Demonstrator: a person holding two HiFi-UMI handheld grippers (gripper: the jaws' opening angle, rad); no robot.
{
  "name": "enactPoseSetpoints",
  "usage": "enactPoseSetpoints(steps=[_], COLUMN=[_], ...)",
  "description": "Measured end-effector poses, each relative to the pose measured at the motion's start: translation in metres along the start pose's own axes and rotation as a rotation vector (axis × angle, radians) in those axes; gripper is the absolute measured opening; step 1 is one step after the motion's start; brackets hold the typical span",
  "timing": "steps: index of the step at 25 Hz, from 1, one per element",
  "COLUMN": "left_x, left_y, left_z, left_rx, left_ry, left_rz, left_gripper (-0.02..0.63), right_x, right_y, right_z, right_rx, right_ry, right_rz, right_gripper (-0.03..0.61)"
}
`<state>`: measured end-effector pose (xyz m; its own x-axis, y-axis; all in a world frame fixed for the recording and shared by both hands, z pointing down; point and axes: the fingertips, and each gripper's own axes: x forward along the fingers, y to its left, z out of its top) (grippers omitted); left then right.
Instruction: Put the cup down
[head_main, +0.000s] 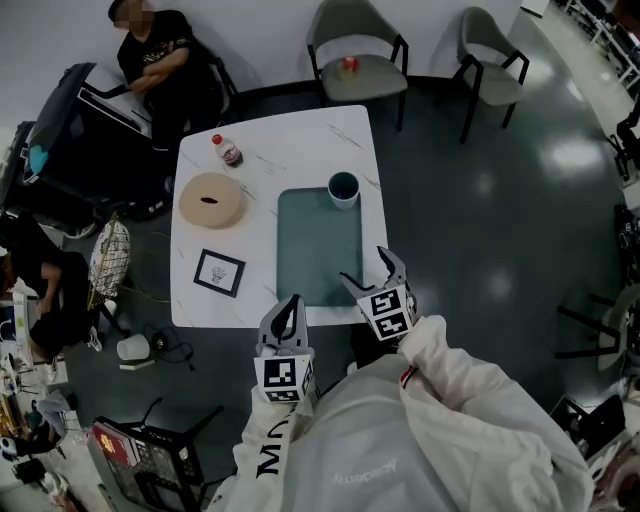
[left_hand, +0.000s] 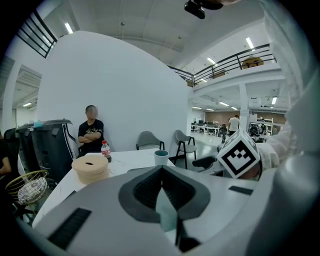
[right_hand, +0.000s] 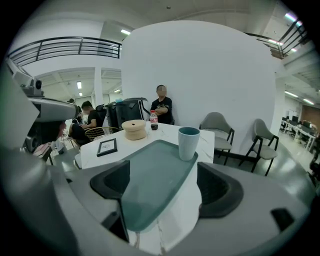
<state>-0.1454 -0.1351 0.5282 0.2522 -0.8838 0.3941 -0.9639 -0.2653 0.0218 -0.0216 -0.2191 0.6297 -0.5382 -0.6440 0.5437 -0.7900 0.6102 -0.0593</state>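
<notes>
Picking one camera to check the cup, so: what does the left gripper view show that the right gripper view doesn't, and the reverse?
Only the left gripper view: the left gripper, jaws together at the tips, and a marker cube. Only the right gripper view: the right gripper, jaws apart with nothing gripped, the whole teal tray and the framed picture. Both: the upright cup, the beige round block, the bottle and the seated person.
</notes>
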Motion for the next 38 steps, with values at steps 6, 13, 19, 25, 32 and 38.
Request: enactPoseSetpoints(steps=[6, 13, 19, 25, 32, 38], left_x=[-0.024, -0.053, -0.080, -0.107, -0.133, -0.157], left_y=[-0.016, -0.033, -0.044, -0.050, -0.061, -0.070], left_z=[-0.001, -0.003, -0.003, -0.010, -0.013, -0.017], left_rx=[0.011, 0.017, 0.026, 0.027, 0.030, 0.027], left_ry=[-0.029, -0.063, -0.087, -0.107, -0.129, -0.144], left_rz=[-0.006, -0.008, 0.001, 0.007, 0.001, 0.000], left_gripper=[0.011, 0.011, 0.011, 0.011, 0.011, 0.011], right_x=[-0.030, -0.068, -0.101, -0.129, -0.162, -0.190], right_y=[0.016, 0.031, 0.041, 0.061, 0.072, 0.086], right_z=[-0.002, -0.005, -0.002, -0.003, -0.006, -0.002], right_rx=[-0.003, -0.011, 0.002, -0.005, -0.002, -0.001], right_ry=[-0.031, -0.072, -0.140, -0.168, -0.210, -0.243], right_rz=[-0.008, -0.038, -0.064, -0.068, -0.107, -0.118], right_gripper=[0.393, 0.315, 0.242, 0.221, 0.145, 0.114])
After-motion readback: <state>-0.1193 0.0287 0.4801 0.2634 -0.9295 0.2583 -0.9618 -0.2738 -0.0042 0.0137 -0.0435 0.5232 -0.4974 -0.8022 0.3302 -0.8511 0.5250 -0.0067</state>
